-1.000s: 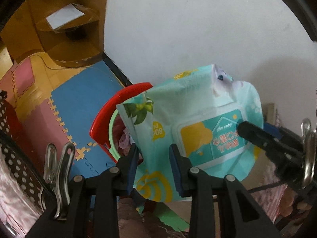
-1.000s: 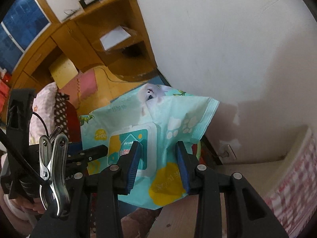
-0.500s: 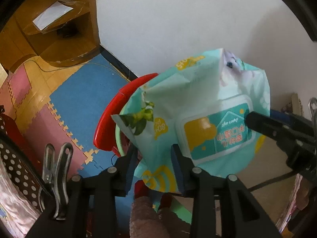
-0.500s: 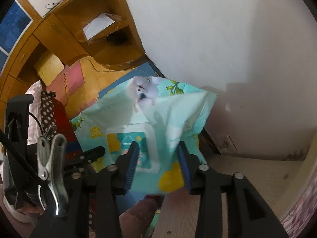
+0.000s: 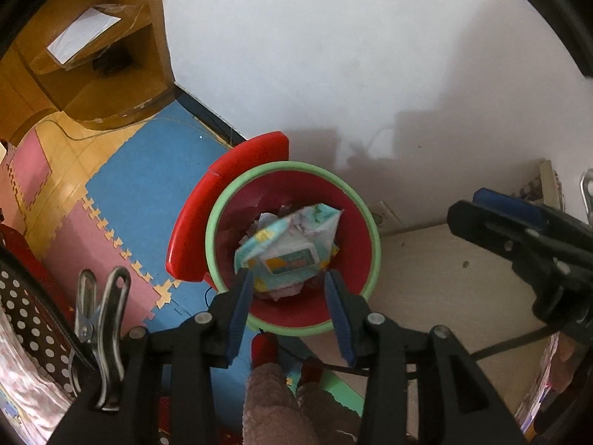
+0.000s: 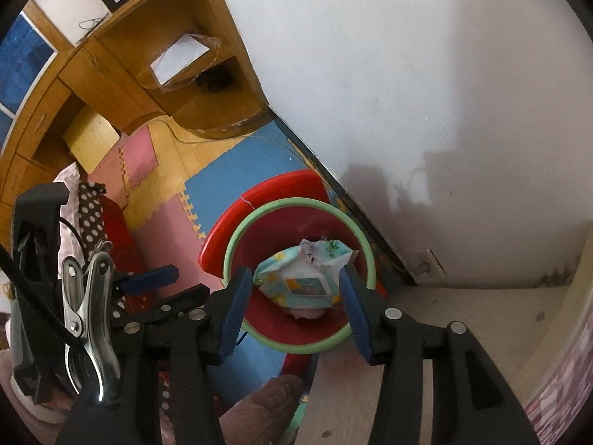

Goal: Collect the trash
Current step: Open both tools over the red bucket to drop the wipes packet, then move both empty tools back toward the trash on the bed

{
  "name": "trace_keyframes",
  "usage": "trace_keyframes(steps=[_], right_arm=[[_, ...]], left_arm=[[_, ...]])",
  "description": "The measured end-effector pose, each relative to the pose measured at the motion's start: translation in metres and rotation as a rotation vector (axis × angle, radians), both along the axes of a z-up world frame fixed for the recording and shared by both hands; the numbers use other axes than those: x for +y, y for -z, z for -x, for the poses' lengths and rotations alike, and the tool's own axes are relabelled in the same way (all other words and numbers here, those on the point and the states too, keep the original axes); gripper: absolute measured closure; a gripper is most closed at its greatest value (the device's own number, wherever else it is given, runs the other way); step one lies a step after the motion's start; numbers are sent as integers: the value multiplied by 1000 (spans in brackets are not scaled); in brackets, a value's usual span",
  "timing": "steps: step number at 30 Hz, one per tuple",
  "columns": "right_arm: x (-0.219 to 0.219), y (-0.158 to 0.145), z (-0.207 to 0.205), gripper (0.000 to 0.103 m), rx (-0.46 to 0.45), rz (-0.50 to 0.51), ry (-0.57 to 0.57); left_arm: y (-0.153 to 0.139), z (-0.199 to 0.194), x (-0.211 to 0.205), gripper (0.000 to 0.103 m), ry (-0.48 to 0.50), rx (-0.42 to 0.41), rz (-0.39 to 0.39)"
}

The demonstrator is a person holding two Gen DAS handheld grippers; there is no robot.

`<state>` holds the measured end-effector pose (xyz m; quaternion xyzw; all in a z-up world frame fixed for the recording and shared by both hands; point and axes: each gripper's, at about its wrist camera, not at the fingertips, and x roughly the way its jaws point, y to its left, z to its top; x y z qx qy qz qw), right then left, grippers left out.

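A teal wet-wipes pack [image 5: 289,248] [image 6: 304,278] lies crumpled inside a red bin with a green rim [image 5: 211,230] [image 6: 237,237], on top of other trash. The bin's red lid [image 5: 222,185] stands open behind it. My left gripper [image 5: 288,278] hangs right above the bin, its jaws opening, with nothing touching the blue pads. My right gripper [image 6: 294,272] is open above the same bin, also holding nothing. Each gripper shows at the edge of the other's view, the two close together.
The bin stands on blue and pink foam floor mats [image 5: 129,185] against a white wall [image 5: 370,55]. A wooden desk with shelves [image 6: 122,74] is behind. A pale ledge [image 5: 444,278] lies to the right, and a fuzzy slipper [image 5: 270,400] is below the bin.
Both grippers held the wipes pack above the bin. Their jaws opened wider, and the pack dropped out and now lies in the bin.
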<state>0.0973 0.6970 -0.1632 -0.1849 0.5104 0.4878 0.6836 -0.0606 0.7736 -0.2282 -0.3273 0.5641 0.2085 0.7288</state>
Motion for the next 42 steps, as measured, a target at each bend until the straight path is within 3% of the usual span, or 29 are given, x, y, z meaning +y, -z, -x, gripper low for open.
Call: trace_keyframes(steps=[11,25,33,42], right_arm=[[-30,-22,21,53,-15,-67,37],[-83,-81,78,53,-57,-220,35],[-134,-118,111,53,-106,-316,-15],[-213,-150,138,53,-126,-418,-28]], left_arm=[[-29,9,-15,61,9,-35,-35],[-89,45,-37,61,-35,-72,-125],[-131,70,-64,61,-70,-108,-175],[-182,84,-123,61,-62,-160,-227]])
